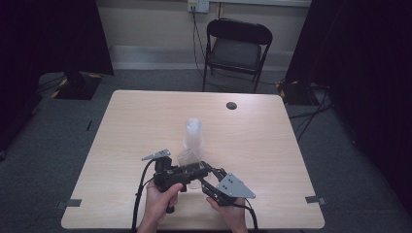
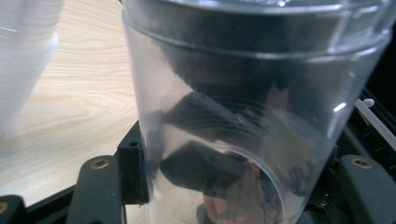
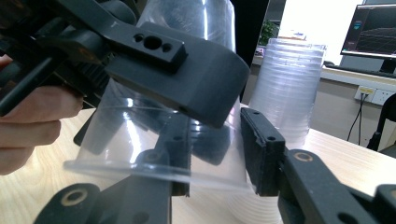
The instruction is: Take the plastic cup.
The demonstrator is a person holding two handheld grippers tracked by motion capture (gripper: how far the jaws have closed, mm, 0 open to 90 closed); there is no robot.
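On the pale wooden worktop [image 1: 145, 121] I see the tall stack of clear plastic cups [image 1: 193, 138] standing near the middle, and just in front of it, lifted off the stack, the single clear plastic cup [image 1: 187, 159] I am working on. My left hand-held gripper [image 1: 194, 171] is clamped on that cup's wall, while my right hand-held gripper [image 1: 208, 187] has one jaw inside the mouth and one outside, not yet pressing. I judge separation done; handing over or placing it remains.

We see a clear plastic cup [image 3: 154, 140] tipped on its side at the near middle of the table, clamped between black jaws; just beyond it stands an upright stack of clear cups [image 1: 193, 138]
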